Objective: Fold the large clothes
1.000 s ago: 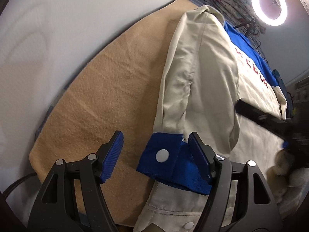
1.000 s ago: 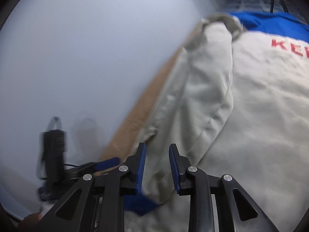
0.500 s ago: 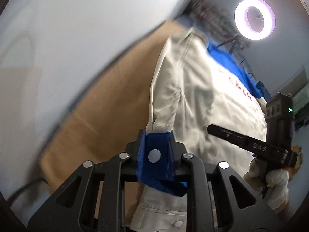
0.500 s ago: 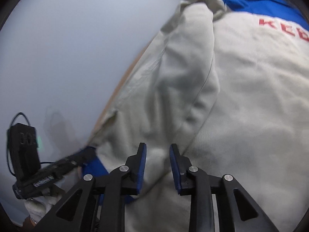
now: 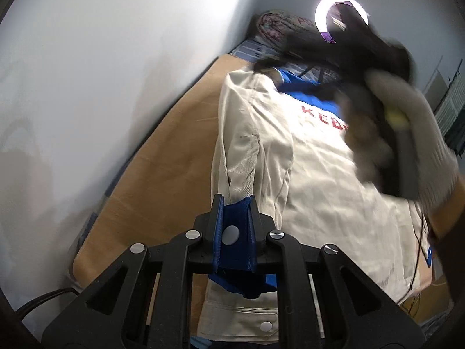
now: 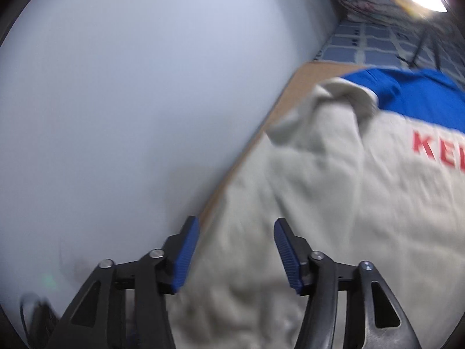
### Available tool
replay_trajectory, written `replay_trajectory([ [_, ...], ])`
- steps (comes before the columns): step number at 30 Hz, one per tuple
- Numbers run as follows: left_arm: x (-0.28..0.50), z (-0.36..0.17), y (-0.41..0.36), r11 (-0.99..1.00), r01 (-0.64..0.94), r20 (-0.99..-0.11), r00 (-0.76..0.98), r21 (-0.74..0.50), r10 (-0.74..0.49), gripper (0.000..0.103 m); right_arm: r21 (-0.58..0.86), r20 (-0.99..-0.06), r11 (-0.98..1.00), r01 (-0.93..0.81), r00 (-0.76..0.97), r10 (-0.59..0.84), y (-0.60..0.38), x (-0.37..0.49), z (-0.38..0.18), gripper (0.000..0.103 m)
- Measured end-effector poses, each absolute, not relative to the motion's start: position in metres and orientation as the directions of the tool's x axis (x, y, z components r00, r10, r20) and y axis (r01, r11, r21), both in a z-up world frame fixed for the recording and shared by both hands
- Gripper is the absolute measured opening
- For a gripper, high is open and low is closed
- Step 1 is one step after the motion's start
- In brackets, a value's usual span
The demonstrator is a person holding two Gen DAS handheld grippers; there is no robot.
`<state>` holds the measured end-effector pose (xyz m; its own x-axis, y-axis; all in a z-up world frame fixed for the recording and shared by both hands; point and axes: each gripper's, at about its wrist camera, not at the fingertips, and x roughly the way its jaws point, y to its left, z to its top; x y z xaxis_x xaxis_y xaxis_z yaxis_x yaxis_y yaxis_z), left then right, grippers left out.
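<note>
A beige work jacket (image 5: 319, 180) with a blue yoke and red letters lies back-up on a tan blanket (image 5: 162, 174). My left gripper (image 5: 234, 226) is shut on the sleeve's blue cuff (image 5: 232, 250), lifted a little off the blanket; the sleeve (image 5: 241, 151) runs away from it along the jacket's left side. The right gripper (image 6: 237, 241) hovers over the jacket (image 6: 334, 218) near its left shoulder. Its jaws are opening and nothing sits between them. A gloved hand (image 5: 412, 133) holding that gripper shows blurred at the right of the left wrist view.
A pale wall (image 5: 101, 87) runs close along the blanket's left edge. A ring light (image 5: 337, 8), a rolled patterned cloth (image 5: 279, 26) and a checked blue sheet (image 6: 363, 43) lie beyond the collar. A cable (image 5: 37, 299) hangs at the lower left.
My left gripper closed on the blue cuff and lifted it. The right gripper moved up the sleeve toward the shoulder and spread its jaws.
</note>
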<state>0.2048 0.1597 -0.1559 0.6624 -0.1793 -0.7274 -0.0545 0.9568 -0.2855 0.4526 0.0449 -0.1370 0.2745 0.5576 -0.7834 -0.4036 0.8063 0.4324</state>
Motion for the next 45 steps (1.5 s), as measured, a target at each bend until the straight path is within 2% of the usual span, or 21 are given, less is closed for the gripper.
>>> replay_trajectory([
  [4, 0.205, -0.151, 0.153, 0.962, -0.032, -0.723, 0.666, -0.270, -0.181, 0.012, 0.280, -0.867, 0.865, -0.417, 0.278, 0.414, 0.095, 0.473, -0.145, 0.059],
  [7, 0.203, -0.149, 0.152, 0.968, -0.020, -0.723, 0.669, -0.252, -0.174, 0.012, 0.164, -0.905, 0.887, -0.432, 0.292, 0.310, 0.115, 0.476, -0.151, 0.063],
  [10, 0.201, -0.147, 0.151, 0.967, -0.021, -0.726, 0.664, -0.254, -0.177, 0.012, 0.080, -0.929, 0.896, -0.436, 0.293, 0.225, 0.131, 0.482, -0.168, 0.061],
  [12, 0.200, -0.145, 0.150, 0.968, -0.018, -0.725, 0.666, -0.250, -0.175, 0.012, 0.095, -0.932, 0.898, -0.430, 0.278, 0.231, 0.127, 0.480, -0.173, 0.033],
  [13, 0.200, -0.144, 0.149, 0.969, -0.015, -0.724, 0.668, -0.247, -0.174, 0.011, 0.121, -0.932, 0.899, -0.421, 0.263, 0.249, 0.123, 0.480, -0.175, 0.011],
  [16, 0.197, -0.138, 0.143, 0.972, 0.005, -0.714, 0.678, -0.234, -0.175, 0.011, 0.208, -0.901, 0.894, -0.396, 0.277, 0.332, 0.098, 0.476, -0.162, 0.000],
  [20, 0.189, -0.128, 0.124, 0.978, 0.067, -0.695, 0.695, -0.196, -0.187, 0.011, 0.341, -0.835, 0.877, -0.339, 0.319, 0.449, 0.051, 0.468, -0.138, 0.000],
  [25, 0.174, -0.124, 0.086, 0.972, 0.182, -0.690, 0.686, -0.148, -0.233, 0.011, 0.548, -0.689, 0.801, -0.242, 0.413, 0.596, -0.048, 0.428, -0.120, 0.000],
  [30, 0.155, -0.125, 0.050, 0.944, 0.306, -0.705, 0.642, -0.125, -0.302, 0.011, 0.614, -0.673, 0.782, -0.106, 0.448, 0.589, -0.137, 0.390, -0.154, 0.000],
  [32, 0.149, -0.128, 0.045, 0.922, 0.341, -0.716, 0.597, -0.181, -0.361, 0.022, 0.592, -0.707, 0.804, -0.054, 0.445, 0.550, -0.162, 0.376, -0.170, 0.000],
  [34, 0.143, -0.130, 0.046, 0.913, 0.345, -0.716, 0.578, -0.220, -0.391, 0.043, 0.582, -0.739, 0.813, -0.009, 0.411, 0.534, -0.185, 0.368, -0.192, 0.000],
  [37, 0.143, -0.134, 0.054, 0.915, 0.315, -0.716, 0.576, -0.253, -0.396, 0.050, 0.532, -0.793, 0.847, -0.001, 0.349, 0.499, -0.196, 0.354, -0.208, 0.006],
  [39, 0.147, -0.137, 0.066, 0.916, 0.277, -0.721, 0.566, -0.289, -0.399, 0.050, 0.508, -0.809, 0.861, -0.026, 0.329, 0.488, -0.198, 0.343, -0.211, 0.021],
  [40, 0.151, -0.140, 0.074, 0.916, 0.247, -0.727, 0.558, -0.315, -0.400, 0.051, 0.509, -0.810, 0.860, -0.034, 0.320, 0.492, -0.200, 0.335, -0.210, 0.036],
  [41, 0.155, -0.144, 0.083, 0.912, 0.213, -0.732, 0.546, -0.350, -0.408, 0.052, 0.515, -0.807, 0.856, -0.038, 0.314, 0.499, -0.201, 0.332, -0.212, 0.042],
  [43, 0.164, -0.157, 0.096, 0.894, 0.151, -0.742, 0.510, -0.422, -0.436, 0.062, 0.556, -0.789, 0.829, -0.057, 0.278, 0.549, -0.204, 0.315, -0.213, 0.042],
  [45, 0.173, -0.173, 0.108, 0.873, 0.085, -0.754, 0.469, -0.481, -0.461, 0.062, 0.576, -0.783, 0.815, -0.066, 0.242, 0.573, -0.203, 0.305, -0.215, 0.043],
])
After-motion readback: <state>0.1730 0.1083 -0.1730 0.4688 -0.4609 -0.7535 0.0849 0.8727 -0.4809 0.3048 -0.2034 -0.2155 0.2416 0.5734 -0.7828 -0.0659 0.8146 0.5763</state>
